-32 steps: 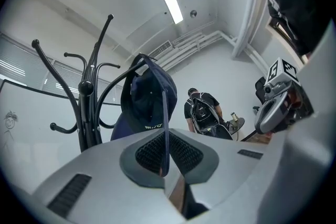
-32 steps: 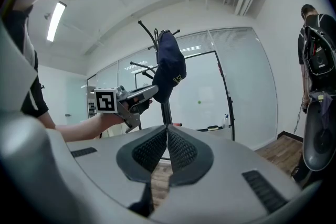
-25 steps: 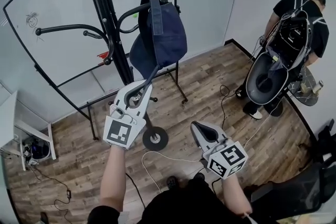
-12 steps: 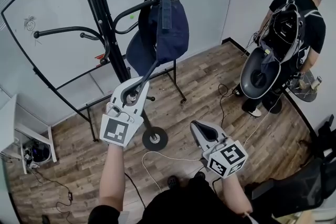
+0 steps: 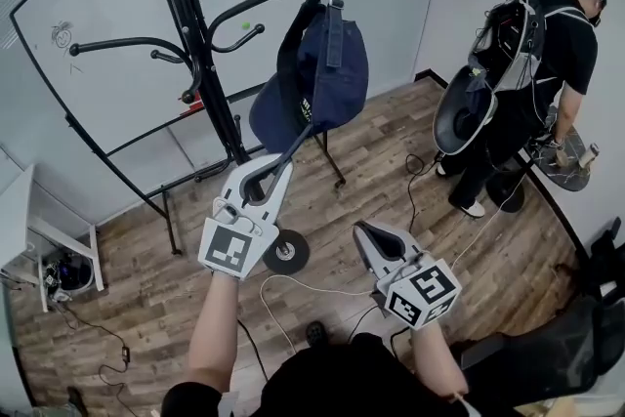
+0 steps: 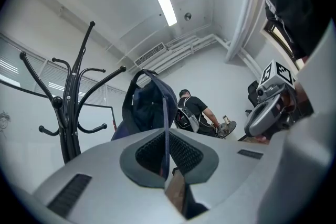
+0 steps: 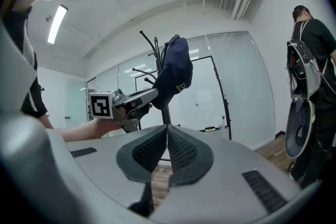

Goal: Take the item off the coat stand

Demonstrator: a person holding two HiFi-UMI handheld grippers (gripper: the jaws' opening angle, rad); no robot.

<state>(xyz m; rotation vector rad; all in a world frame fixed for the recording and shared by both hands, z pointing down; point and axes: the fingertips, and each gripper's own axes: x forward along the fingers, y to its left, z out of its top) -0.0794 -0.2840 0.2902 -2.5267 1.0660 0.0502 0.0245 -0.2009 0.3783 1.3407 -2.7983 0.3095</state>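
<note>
A navy blue cap [image 5: 322, 63] hangs in the air to the right of the black coat stand [image 5: 200, 44], apart from its bare hook arm [image 5: 244, 7]. My left gripper [image 5: 280, 166] is shut on the edge of the cap's brim, which shows as a thin dark strip between the pads in the left gripper view, the cap [image 6: 147, 107] rising above my left gripper [image 6: 166, 136]. My right gripper [image 5: 367, 235] sits lower, near my body, shut with nothing in it. The right gripper view shows my right gripper [image 7: 167, 136] pressed together, with the cap [image 7: 176, 73] beyond.
A person with a backpack [image 5: 542, 44] stands at the right by the wall. A whiteboard on a black wheeled frame [image 5: 117, 34] stands behind the coat stand. The stand's round base [image 5: 286, 252] and loose cables [image 5: 293, 293] lie on the wooden floor. A white table [image 5: 29, 220] is at left.
The cap has come off the hook arm and moved right with my left gripper; the hook is now bare. The person at right has turned. My right gripper has stayed put.
</note>
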